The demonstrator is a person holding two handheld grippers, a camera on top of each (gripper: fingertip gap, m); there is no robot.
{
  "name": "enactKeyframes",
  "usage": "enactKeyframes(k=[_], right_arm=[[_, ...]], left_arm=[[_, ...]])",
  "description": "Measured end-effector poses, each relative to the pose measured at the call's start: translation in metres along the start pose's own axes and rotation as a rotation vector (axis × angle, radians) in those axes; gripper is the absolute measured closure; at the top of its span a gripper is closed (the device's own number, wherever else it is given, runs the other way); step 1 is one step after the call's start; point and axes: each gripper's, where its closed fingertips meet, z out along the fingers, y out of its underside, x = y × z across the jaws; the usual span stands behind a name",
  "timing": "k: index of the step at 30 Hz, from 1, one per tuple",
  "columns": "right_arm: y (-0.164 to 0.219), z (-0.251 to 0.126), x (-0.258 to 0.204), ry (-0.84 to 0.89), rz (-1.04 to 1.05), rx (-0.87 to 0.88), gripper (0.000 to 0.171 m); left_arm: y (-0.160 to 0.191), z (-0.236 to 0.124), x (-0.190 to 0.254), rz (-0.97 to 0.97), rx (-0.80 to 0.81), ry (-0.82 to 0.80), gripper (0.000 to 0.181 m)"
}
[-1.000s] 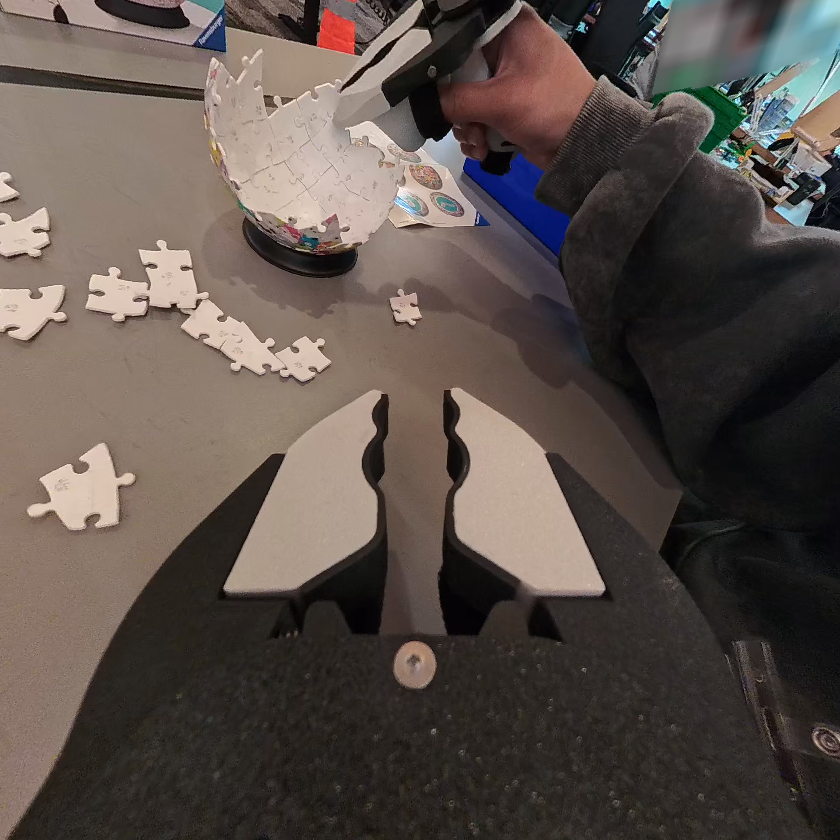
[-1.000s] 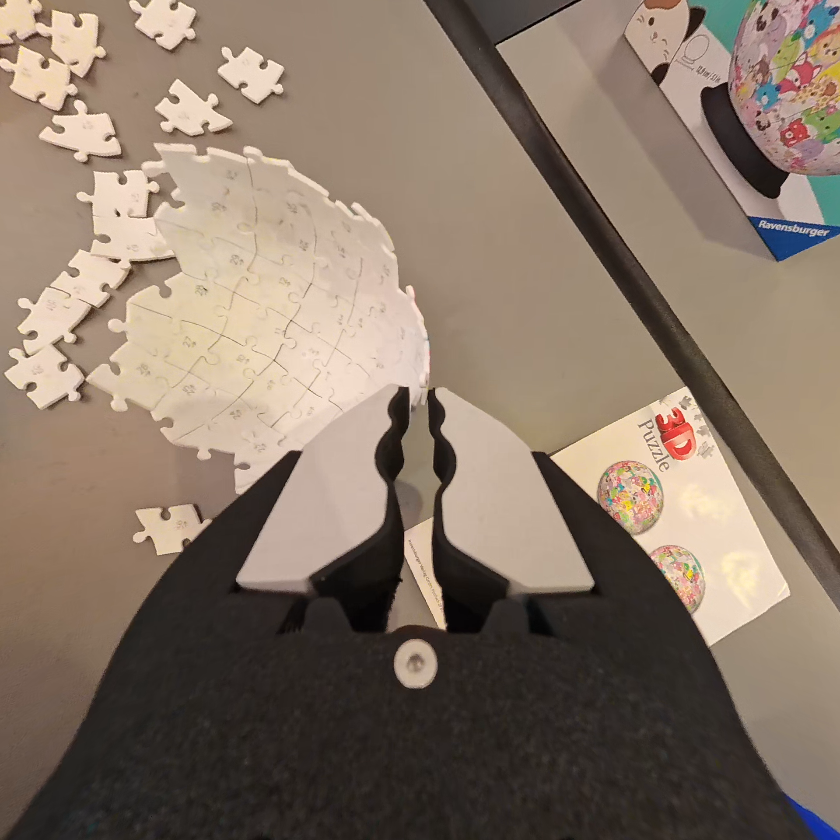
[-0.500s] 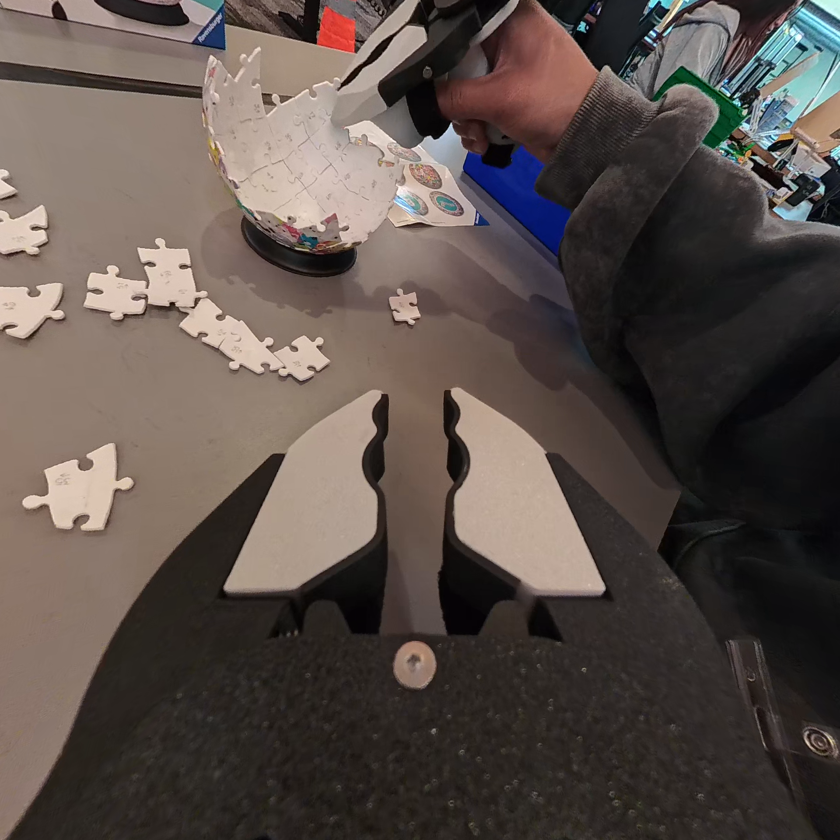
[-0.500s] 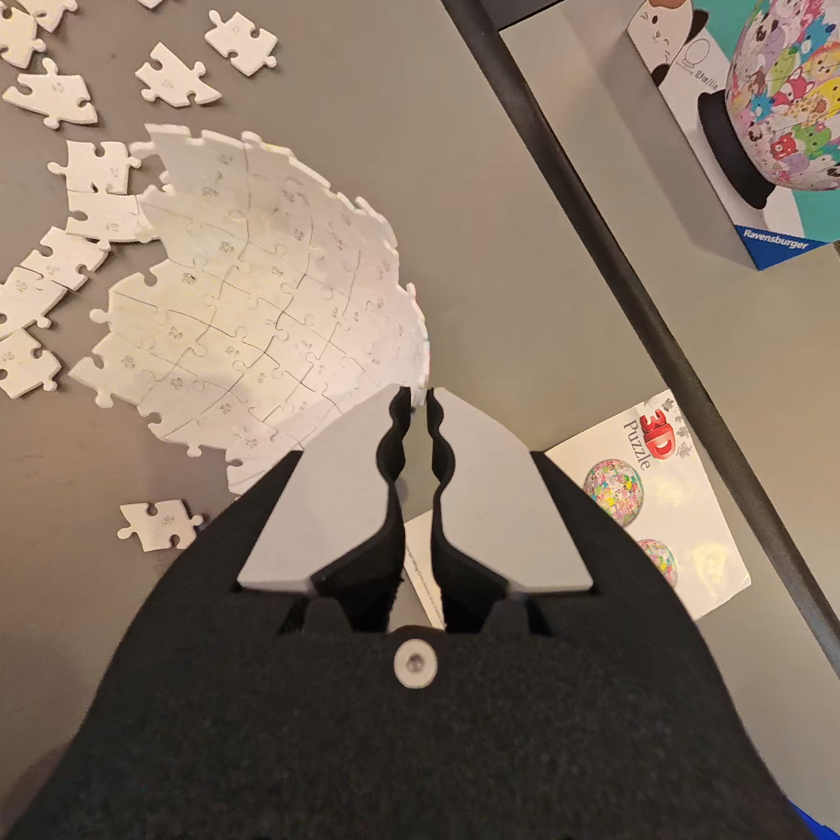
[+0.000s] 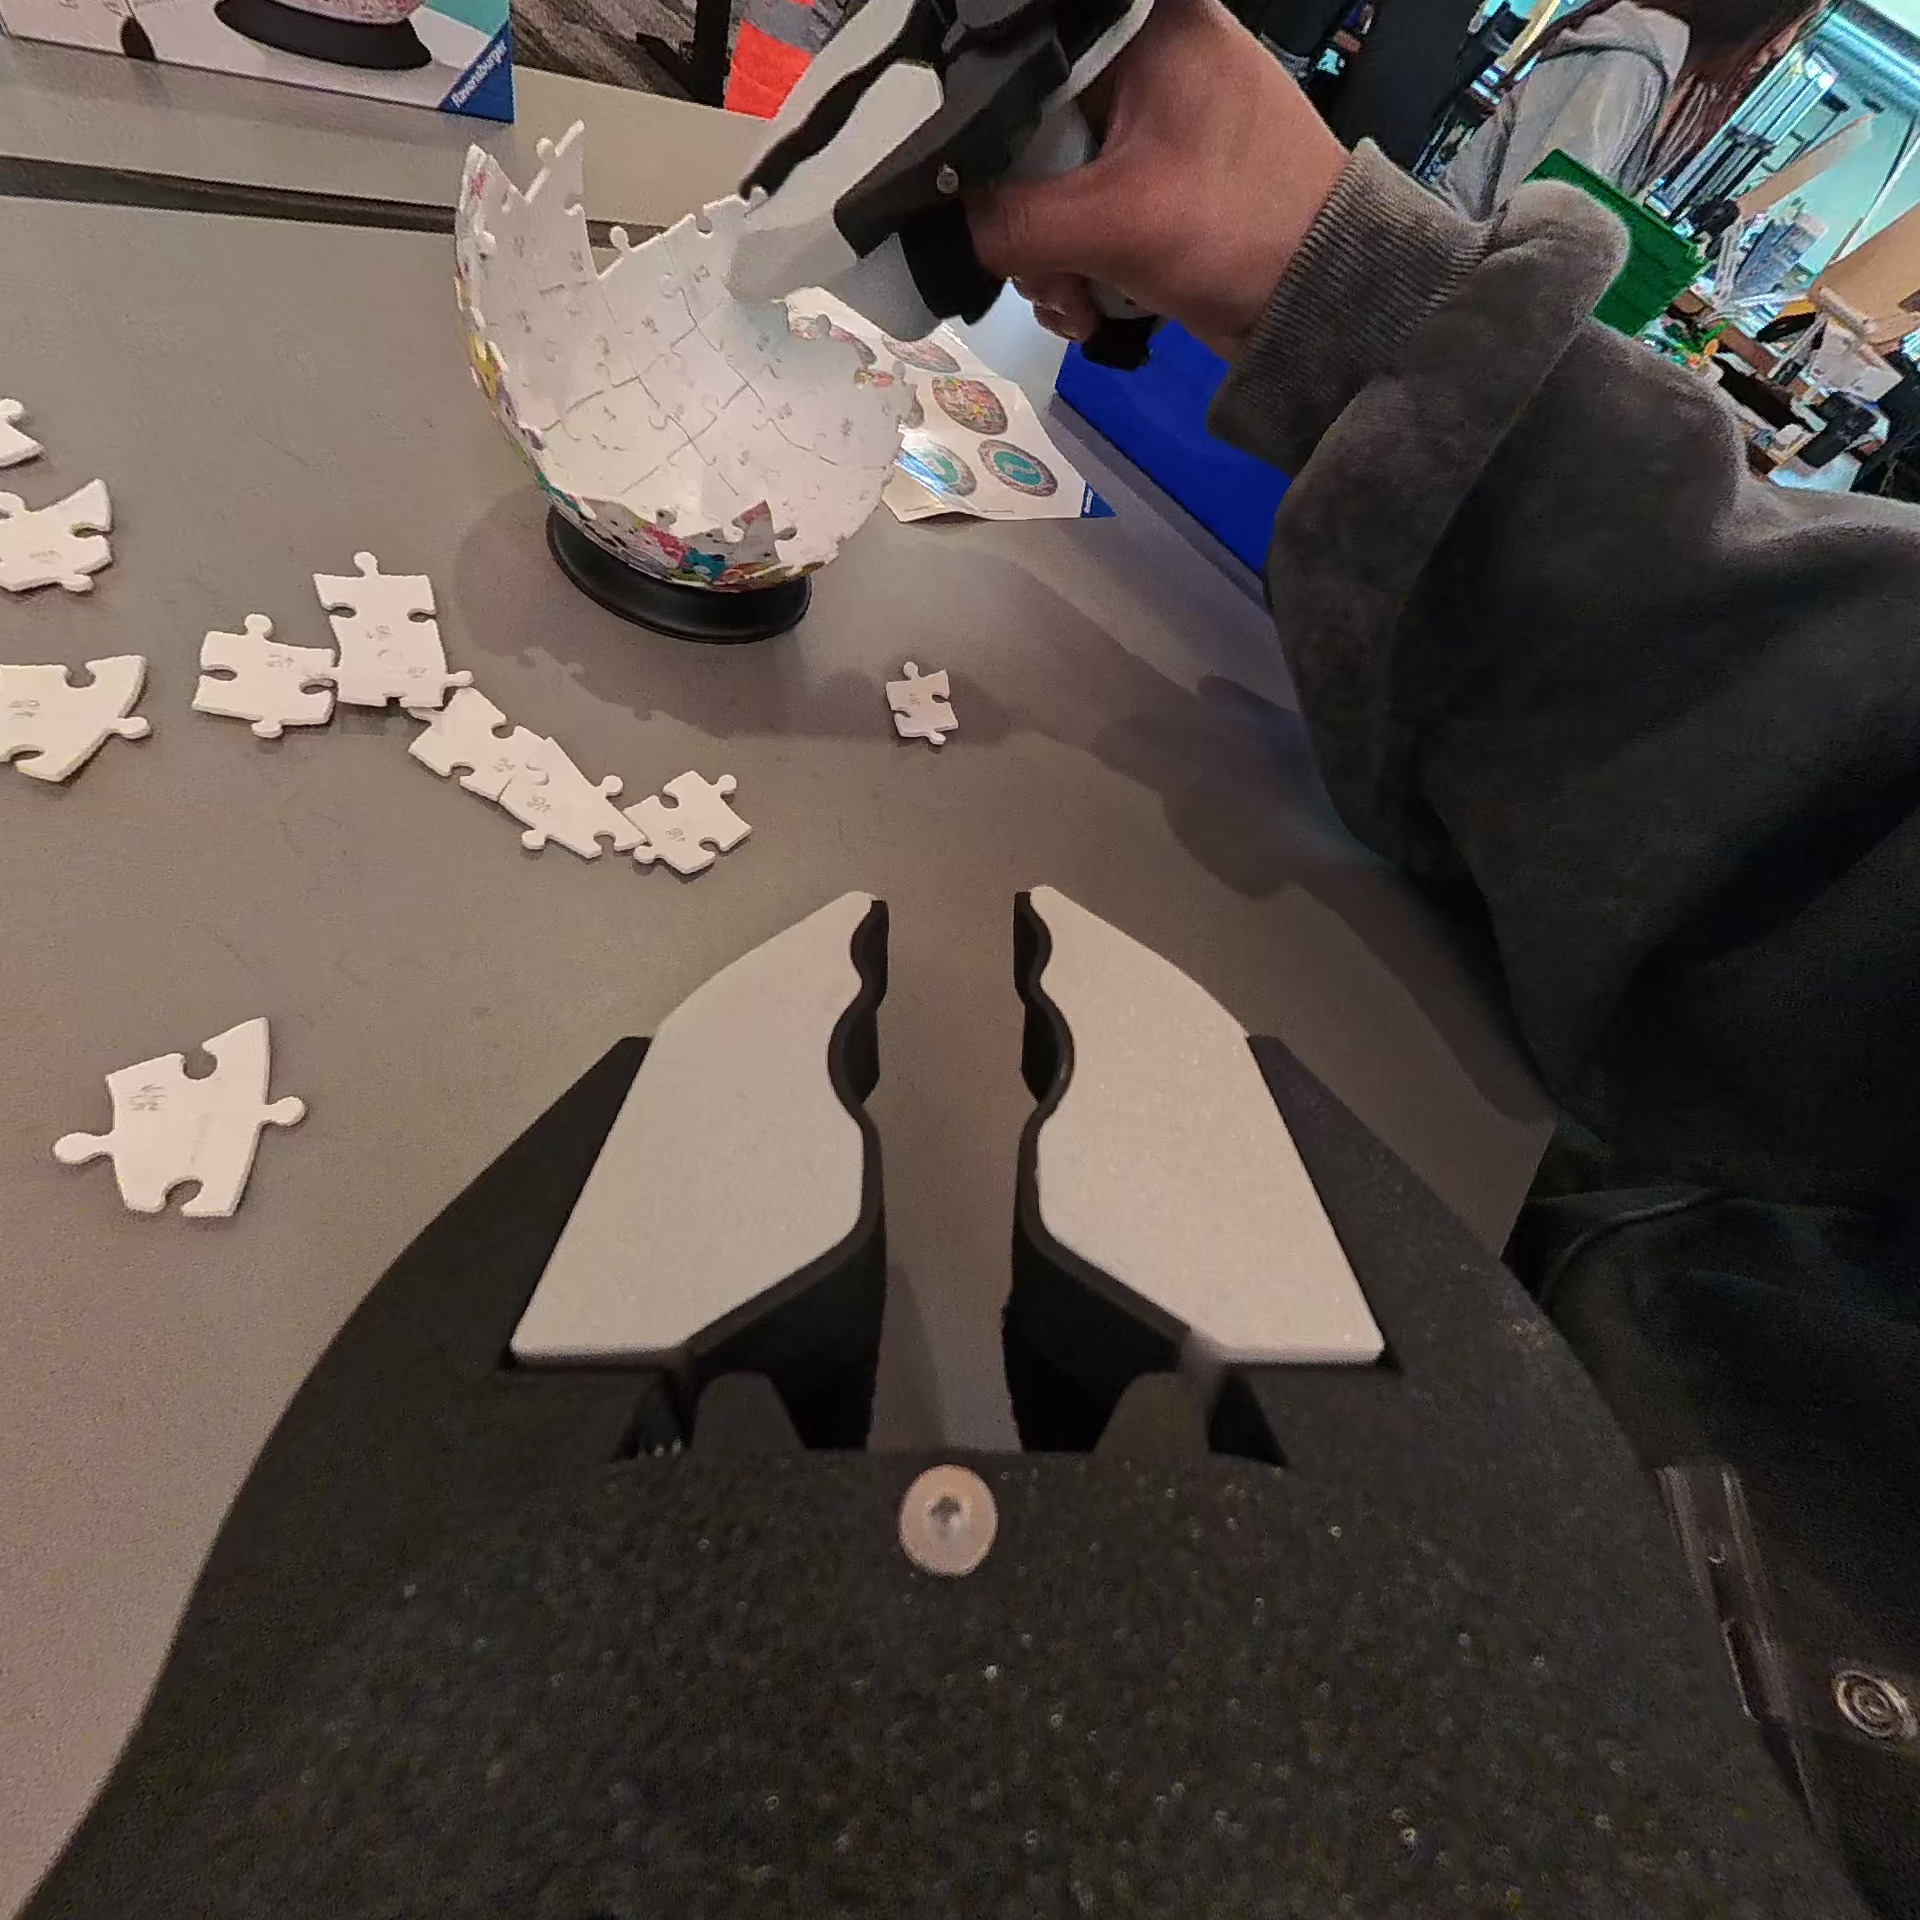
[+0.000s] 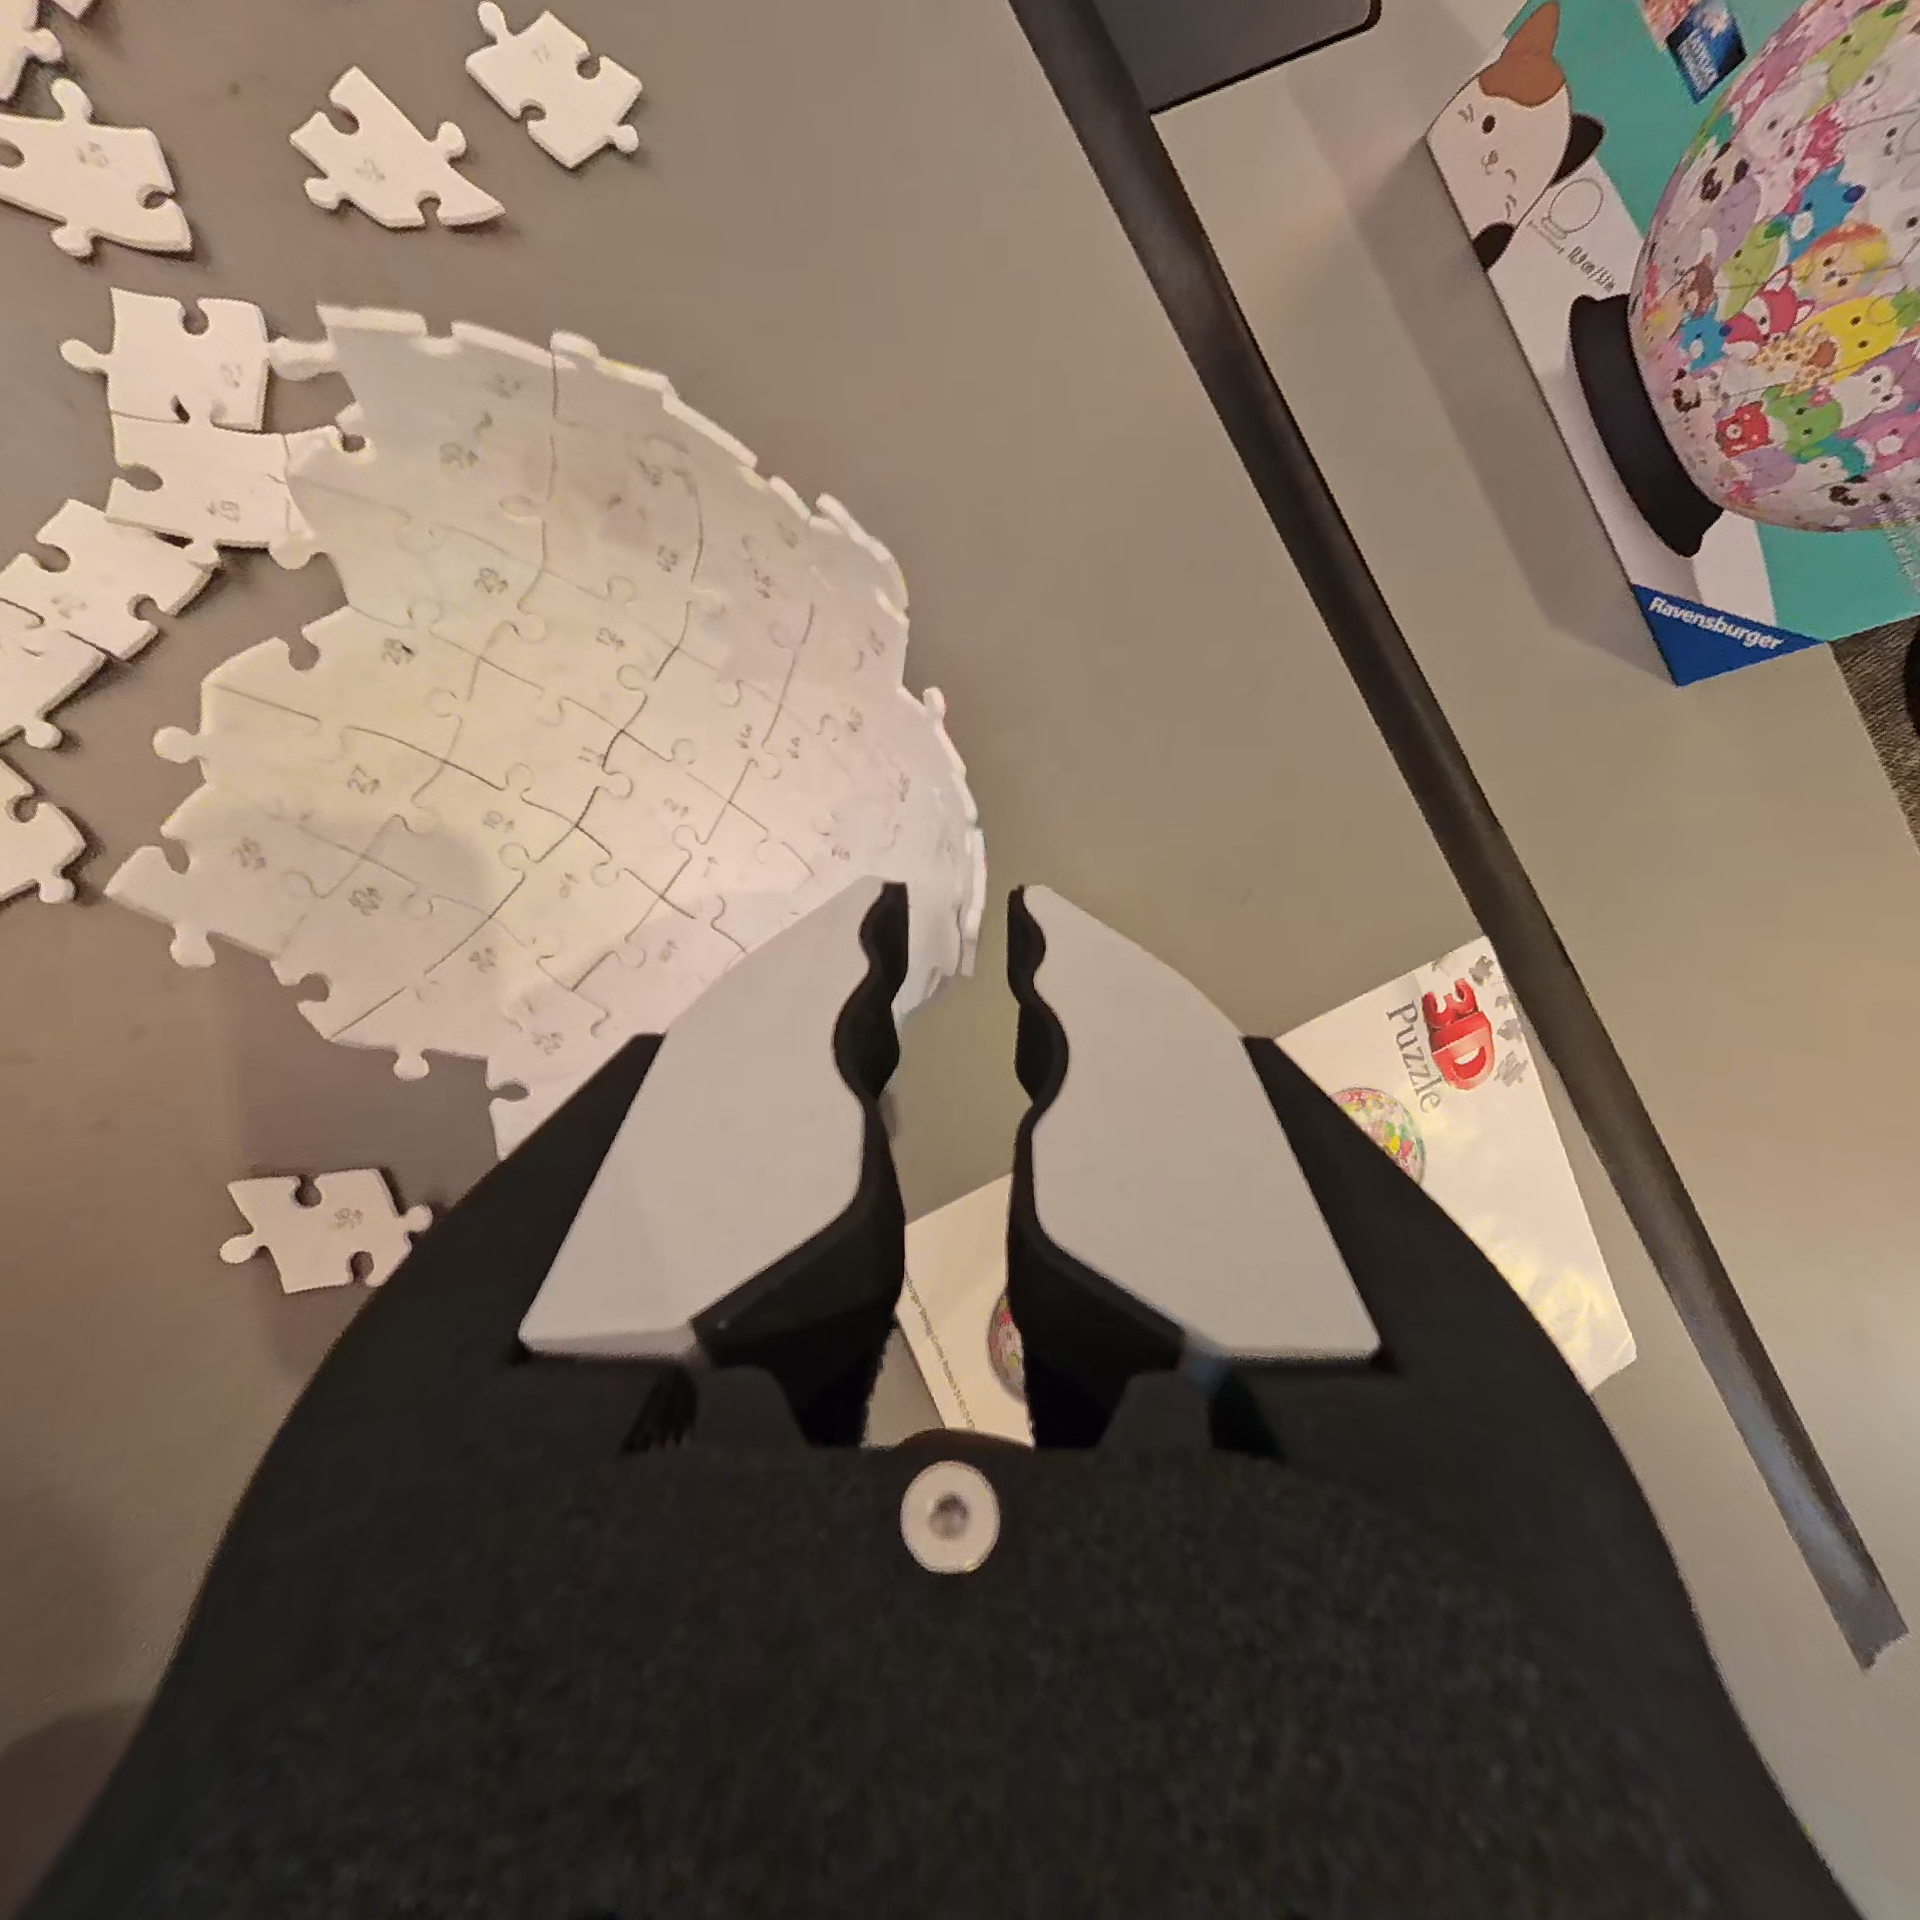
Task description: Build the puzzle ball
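Observation:
The half-built puzzle ball (image 5: 665, 395) is an open white shell with a coloured outside, sitting on a black ring stand (image 5: 675, 613). In the right wrist view I look down into its white inside (image 6: 540, 707). My right gripper (image 6: 958, 904) is open, with the shell's near rim in the gap between its fingers. It also shows in the left wrist view (image 5: 743, 234), held by a hand at the rim. My left gripper (image 5: 951, 904) is open and empty, low over the grey table, well short of the ball.
Loose white pieces lie left of the ball (image 5: 384, 644), with one near its stand (image 5: 920, 704) and one by my left gripper (image 5: 187, 1117). A leaflet (image 6: 1455, 1143) and the puzzle box (image 6: 1714, 312) lie beyond a dark table seam (image 6: 1351, 623). A sleeved arm (image 5: 1558, 623) fills the right. Across from one pair of fingers to the other is roughly 30 cm. The right tips stand about 15 cm off the ball (image 5: 384, 644). Look for it in the right wrist view (image 6: 260, 474) too.
My right gripper's fingers have spread apart at the ball's rim; they were nearly closed on it before. The ball has tipped slightly. My left gripper has not moved.

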Motion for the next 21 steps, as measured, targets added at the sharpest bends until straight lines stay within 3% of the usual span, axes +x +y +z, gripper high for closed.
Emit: enactKeyframes(k=[5, 12, 18, 21], right_arm=[[-0.0009, 0.0042, 0.0016, 0.002, 0.003, -0.009, 0.165], [0.0001, 0.0044, 0.0006, -0.008, 0.012, -0.025, 0.167], [-0.0017, 0.0034, -0.0002, -0.007, 0.007, -0.029, 0.167], [-0.0038, -0.0024, 0.0019, -0.017, 0.026, -0.014, 0.156]], left_arm=[[0.0004, 0.0002, 0.0003, 0.001, -0.002, 0.001, 0.159], [0.0004, 0.0004, 0.0009, 0.002, -0.002, 0.004, 0.159], [0.0006, 0.0005, 0.0015, 0.001, -0.004, 0.007, 0.158], [0.0003, 0.0002, 0.0017, 0.000, -0.002, 0.008, 0.158]])
